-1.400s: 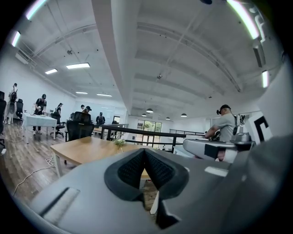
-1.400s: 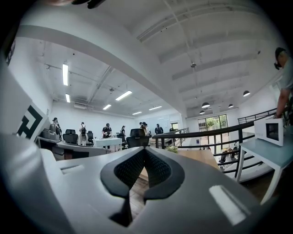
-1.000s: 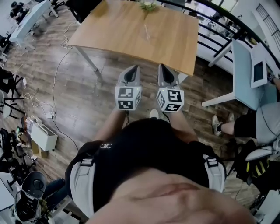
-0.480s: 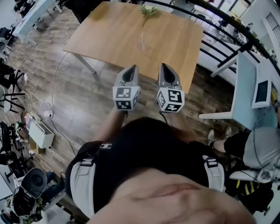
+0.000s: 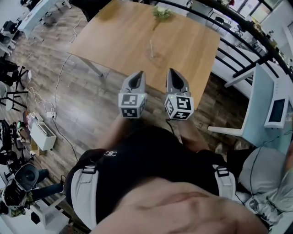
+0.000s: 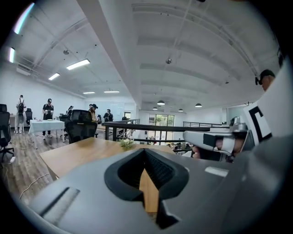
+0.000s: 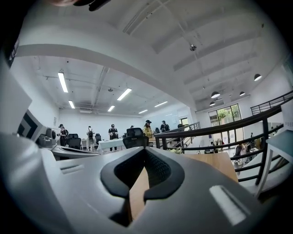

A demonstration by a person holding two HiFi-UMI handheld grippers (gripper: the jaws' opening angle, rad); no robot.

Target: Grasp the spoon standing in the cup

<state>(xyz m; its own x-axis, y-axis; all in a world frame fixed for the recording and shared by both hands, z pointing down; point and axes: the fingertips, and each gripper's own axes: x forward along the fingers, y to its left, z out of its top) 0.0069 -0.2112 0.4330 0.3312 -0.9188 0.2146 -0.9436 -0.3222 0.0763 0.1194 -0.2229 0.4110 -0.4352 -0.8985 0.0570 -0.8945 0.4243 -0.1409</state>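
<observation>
A clear cup (image 5: 154,52) stands near the middle of the wooden table (image 5: 114,41), with a thin spoon (image 5: 151,45) upright in it; both are small and faint. My left gripper (image 5: 137,76) and right gripper (image 5: 173,73) are held side by side just short of the table's near edge, well back from the cup. Both are shut and hold nothing. In the left gripper view the left gripper (image 6: 145,157) has its pads together, with tabletop (image 6: 78,153) beyond. The right gripper (image 7: 145,155) looks the same in its own view.
A small green plant (image 5: 161,12) sits at the table's far edge. A black railing (image 5: 238,41) runs behind and to the right, with a pale desk (image 5: 268,105) at the right. Cables and a white box (image 5: 43,137) lie on the wood floor at left. People stand far off.
In the head view the table has slid down the frame toward the grippers and the room has swung round. Both grippers stay side by side and shut.
</observation>
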